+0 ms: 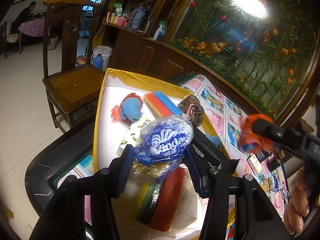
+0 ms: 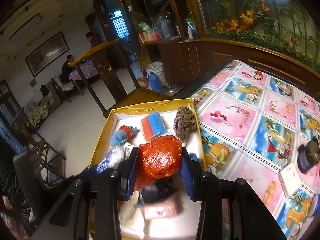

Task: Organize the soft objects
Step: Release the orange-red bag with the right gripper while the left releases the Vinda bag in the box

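Note:
My left gripper [image 1: 160, 150] is shut on a blue-and-white Vinda tissue bag [image 1: 166, 138] and holds it above the yellow-rimmed box [image 1: 100, 108]. My right gripper [image 2: 160, 160] is shut on a crumpled orange plastic bag [image 2: 160, 156] over the same box [image 2: 104, 140]; in the left wrist view it shows at the right with the orange bag [image 1: 254, 134]. In the box lie a blue knit piece with red wrap [image 1: 130, 110], a red-and-blue sponge block [image 1: 162, 104], a brown patterned knit bundle [image 1: 192, 108], a red roll [image 1: 170, 198] and a patterned tissue pack [image 1: 132, 136].
The box stands on a table with a pink-and-blue picture cloth [image 2: 250, 120]. A white card [image 2: 290, 180] and a dark small object [image 2: 308, 156] lie on the cloth at the right. A wooden chair [image 1: 70, 84] stands beside the table's far left.

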The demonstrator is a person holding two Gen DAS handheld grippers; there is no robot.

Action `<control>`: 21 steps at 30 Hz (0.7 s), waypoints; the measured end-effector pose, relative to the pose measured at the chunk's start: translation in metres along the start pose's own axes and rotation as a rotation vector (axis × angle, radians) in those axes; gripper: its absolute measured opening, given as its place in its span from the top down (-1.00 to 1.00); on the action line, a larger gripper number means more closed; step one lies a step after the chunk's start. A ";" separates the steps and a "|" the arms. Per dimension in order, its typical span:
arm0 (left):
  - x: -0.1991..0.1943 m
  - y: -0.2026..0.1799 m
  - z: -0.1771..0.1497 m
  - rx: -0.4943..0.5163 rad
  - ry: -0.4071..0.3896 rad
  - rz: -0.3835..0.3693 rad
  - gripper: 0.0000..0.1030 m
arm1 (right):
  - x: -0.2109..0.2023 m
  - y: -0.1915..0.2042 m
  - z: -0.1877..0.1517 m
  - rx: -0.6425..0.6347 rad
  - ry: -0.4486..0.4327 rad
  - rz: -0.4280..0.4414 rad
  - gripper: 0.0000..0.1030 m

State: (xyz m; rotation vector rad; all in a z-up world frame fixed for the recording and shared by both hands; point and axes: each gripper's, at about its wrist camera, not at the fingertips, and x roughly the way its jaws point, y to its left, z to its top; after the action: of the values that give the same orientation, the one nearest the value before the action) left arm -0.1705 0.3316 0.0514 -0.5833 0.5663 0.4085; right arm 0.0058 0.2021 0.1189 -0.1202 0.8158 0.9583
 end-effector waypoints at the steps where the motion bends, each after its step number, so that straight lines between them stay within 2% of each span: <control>1: 0.001 0.001 -0.001 -0.002 0.001 0.004 -0.01 | 0.009 0.002 0.004 0.004 0.009 -0.010 0.16; 9: 0.001 -0.003 -0.004 0.028 0.002 0.014 -0.01 | 0.063 0.018 0.027 -0.009 0.063 -0.055 0.15; 16: 0.002 -0.001 -0.005 0.028 0.007 0.014 -0.01 | 0.087 0.028 0.027 -0.023 0.102 -0.061 0.14; 18: 0.001 0.000 -0.006 0.030 0.007 0.021 -0.05 | 0.090 0.028 0.026 -0.030 0.110 -0.059 0.07; 21: 0.000 0.004 -0.006 0.027 0.007 0.021 -0.09 | 0.089 0.029 0.025 -0.040 0.107 -0.067 -0.16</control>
State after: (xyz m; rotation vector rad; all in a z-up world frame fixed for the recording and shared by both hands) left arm -0.1747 0.3305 0.0457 -0.5535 0.5838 0.4182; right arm 0.0253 0.2904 0.0847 -0.2335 0.8856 0.9115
